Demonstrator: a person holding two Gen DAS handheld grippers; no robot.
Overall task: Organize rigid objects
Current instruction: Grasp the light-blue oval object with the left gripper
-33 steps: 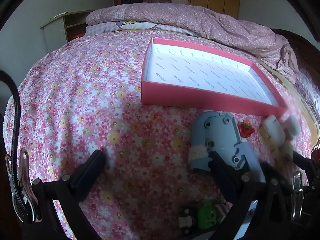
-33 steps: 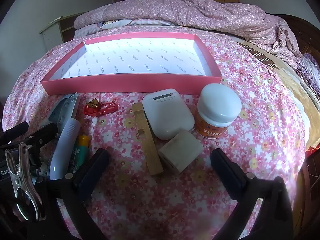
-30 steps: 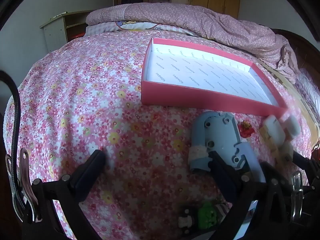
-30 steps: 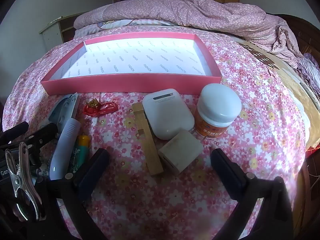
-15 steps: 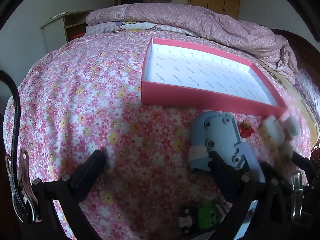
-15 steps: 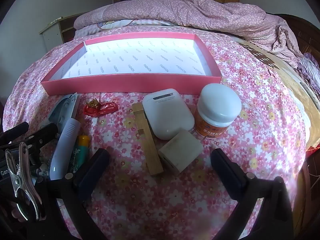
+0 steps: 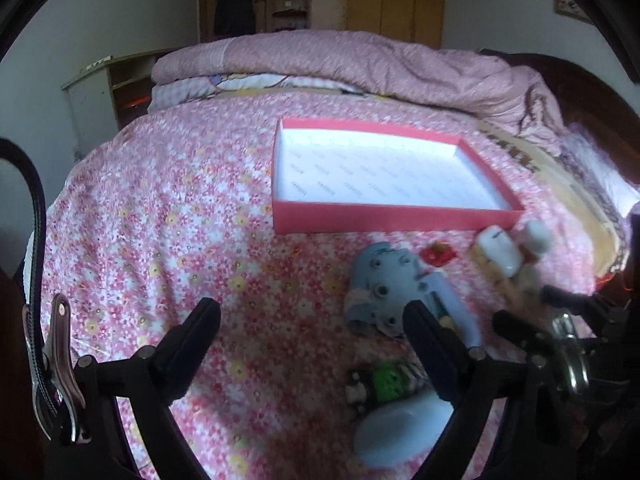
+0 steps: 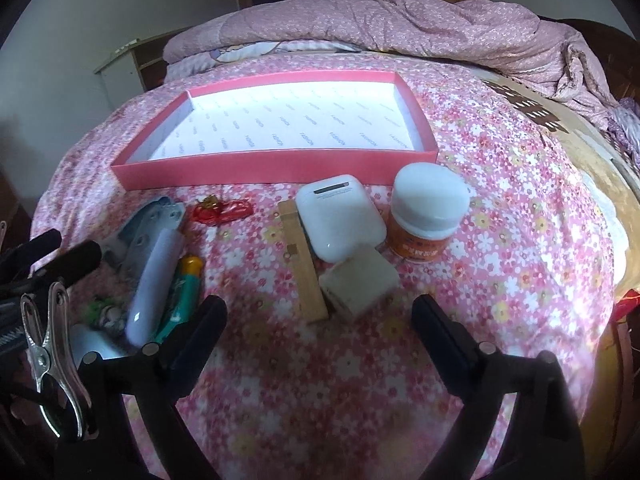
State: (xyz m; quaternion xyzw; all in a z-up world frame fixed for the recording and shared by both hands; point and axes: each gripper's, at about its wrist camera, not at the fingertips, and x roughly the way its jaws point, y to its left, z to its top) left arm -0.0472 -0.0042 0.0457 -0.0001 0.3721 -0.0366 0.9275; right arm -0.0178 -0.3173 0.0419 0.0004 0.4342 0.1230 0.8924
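A pink-rimmed empty tray (image 8: 280, 158) (image 7: 392, 216) lies on the flowered bed. In front of it lie a white case (image 8: 340, 216), a white-lidded orange jar (image 8: 428, 210), a beige block (image 8: 360, 282), a wooden strip (image 8: 302, 264), a red trinket (image 8: 222, 212), a blue-grey plastic part (image 7: 380, 284) (image 8: 146, 228), a pale tube (image 8: 154, 284), a green-orange tube (image 8: 184, 292) and a small green toy (image 7: 384, 386). My right gripper (image 8: 318, 326) is open and empty just before the block. My left gripper (image 7: 312, 324) is open and empty, left of the blue-grey part.
A rumpled pink quilt (image 8: 400, 28) is piled at the bed's far end. A bedside cabinet (image 7: 100, 96) stands at the far left. A tan patterned cover (image 8: 560, 128) lies along the bed's right side. The left gripper's fingers (image 8: 68, 262) show at the right view's left edge.
Both grippers have lifted and pulled back a little, so the objects sit lower and smaller in view. Both stay open; nothing on the bed has moved.
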